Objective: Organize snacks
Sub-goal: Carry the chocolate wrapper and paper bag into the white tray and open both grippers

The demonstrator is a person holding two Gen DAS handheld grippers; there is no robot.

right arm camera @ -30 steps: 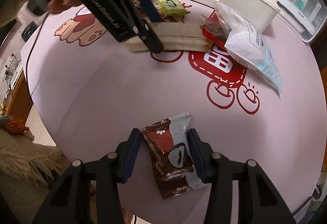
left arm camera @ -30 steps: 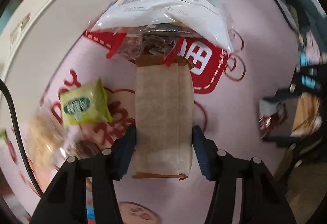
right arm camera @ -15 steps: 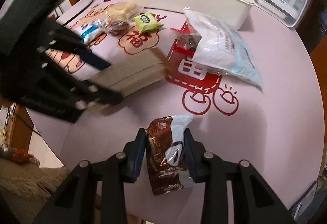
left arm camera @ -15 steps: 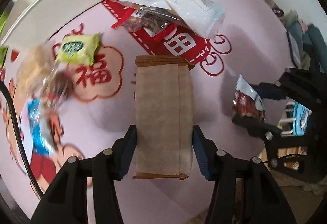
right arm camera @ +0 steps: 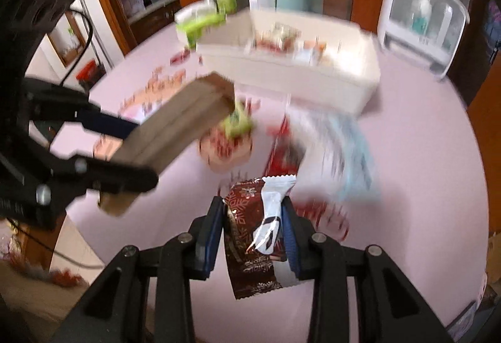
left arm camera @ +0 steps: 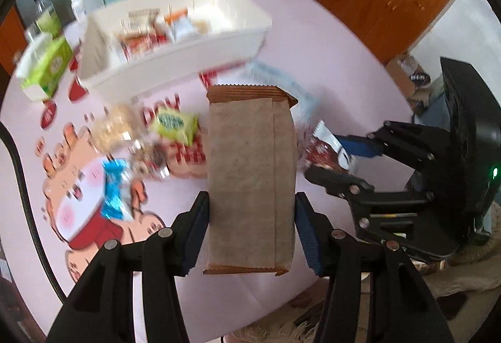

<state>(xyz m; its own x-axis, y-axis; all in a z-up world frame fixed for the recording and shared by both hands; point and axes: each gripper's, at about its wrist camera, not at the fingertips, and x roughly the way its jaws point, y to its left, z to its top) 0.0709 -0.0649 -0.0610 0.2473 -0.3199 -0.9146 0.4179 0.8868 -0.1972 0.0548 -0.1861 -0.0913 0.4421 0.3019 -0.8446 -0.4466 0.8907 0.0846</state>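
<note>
At the bottom centre of my left wrist view, my left gripper is clamping the brown paper packet across its width, its long axis running straight up the frame. In the right wrist view my right gripper, having just narrowed its jaws, is pinching the dark red and white snack packet at lower centre, long axis also pointing up the frame. Both packets are hanging above the pink table. Beyond them, loose snacks are lying mid-frame. Farthest, the white bin is sitting in the upper left of the left view, already holding snacks; I judge my left gripper is the nearer one.
</note>
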